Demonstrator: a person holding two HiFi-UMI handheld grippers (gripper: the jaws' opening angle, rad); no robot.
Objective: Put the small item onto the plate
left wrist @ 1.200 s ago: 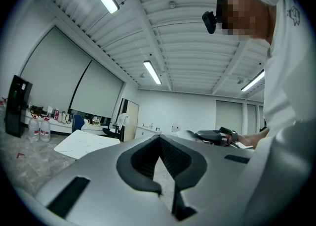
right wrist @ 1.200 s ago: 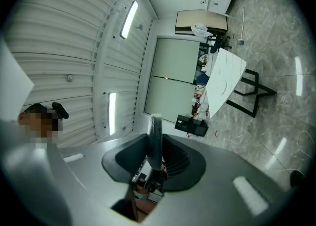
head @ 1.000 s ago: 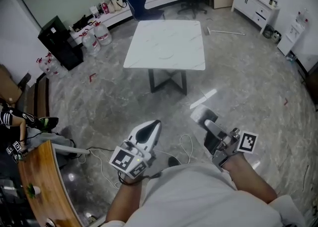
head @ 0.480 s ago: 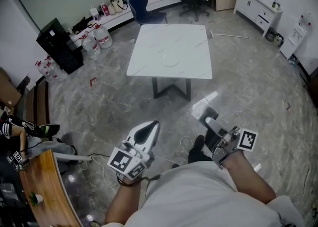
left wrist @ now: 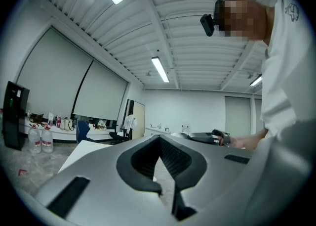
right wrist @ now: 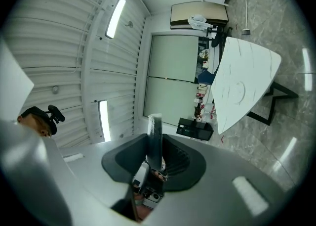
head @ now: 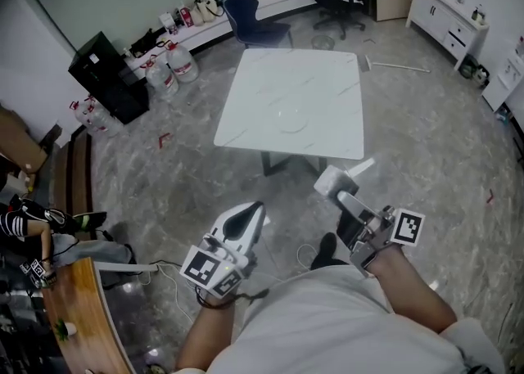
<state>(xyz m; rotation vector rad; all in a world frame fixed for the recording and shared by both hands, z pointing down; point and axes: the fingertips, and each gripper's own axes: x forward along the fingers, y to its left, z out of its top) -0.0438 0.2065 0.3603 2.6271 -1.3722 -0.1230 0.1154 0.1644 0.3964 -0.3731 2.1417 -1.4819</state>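
A white square table (head: 286, 101) stands ahead on the marble floor, with a pale round plate (head: 293, 119) near its middle. My right gripper (head: 331, 187) is held low in front of the person's body, well short of the table. In the right gripper view its jaws are shut on the small item (right wrist: 155, 143), a thin grey strip with a small metal and black part at its base; the table (right wrist: 244, 79) and plate (right wrist: 238, 91) lie far off. My left gripper (head: 248, 215) is held beside it, shut and empty, jaws (left wrist: 165, 190) meeting.
A black cabinet (head: 108, 78) and water jugs (head: 170, 69) stand at the left wall, blue and black chairs (head: 260, 19) behind the table. Cables (head: 155, 266) lie on the floor by a wooden desk (head: 78, 315). Someone sits at the far left (head: 33, 221).
The table and plate have come nearer and lower in the head view as the person walks toward them. Both grippers keep their place before the body, the grip unchanged.
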